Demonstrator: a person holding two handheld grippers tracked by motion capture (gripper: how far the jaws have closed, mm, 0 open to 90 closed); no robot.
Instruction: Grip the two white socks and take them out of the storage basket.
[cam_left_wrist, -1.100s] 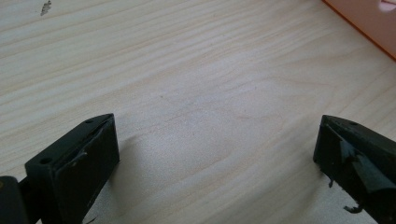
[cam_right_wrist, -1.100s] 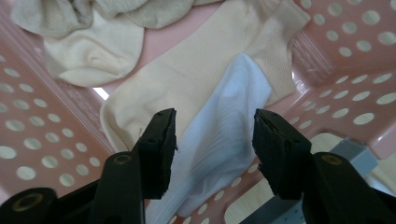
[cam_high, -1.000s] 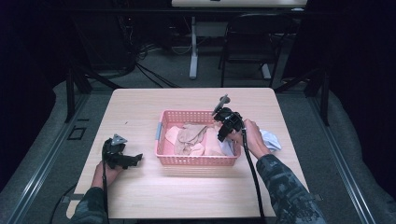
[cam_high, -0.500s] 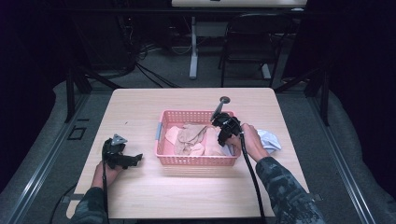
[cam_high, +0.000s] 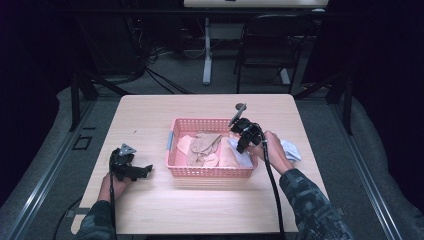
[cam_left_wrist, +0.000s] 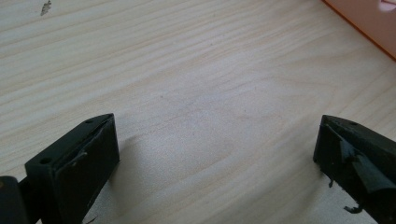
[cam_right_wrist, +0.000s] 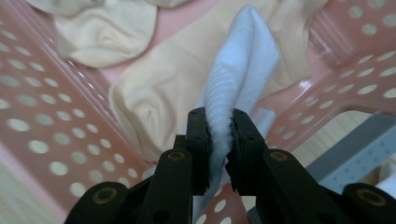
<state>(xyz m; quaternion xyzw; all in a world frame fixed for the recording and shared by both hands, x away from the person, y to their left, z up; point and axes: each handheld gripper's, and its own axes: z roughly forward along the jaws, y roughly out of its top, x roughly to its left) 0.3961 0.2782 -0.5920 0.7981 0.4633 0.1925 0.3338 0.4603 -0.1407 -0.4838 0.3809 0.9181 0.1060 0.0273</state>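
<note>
A white sock (cam_right_wrist: 233, 88), soft, light and limp, is clamped at a bunched fold by the just-closed right gripper (cam_right_wrist: 219, 135) inside the pink basket (cam_right_wrist: 46, 116); the left gripper (cam_left_wrist: 215, 158) is held open.

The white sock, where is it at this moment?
The white sock is pinched between the jaws of the right gripper, at the right end of the pink basket in the high view, beside a beige sock.
</note>
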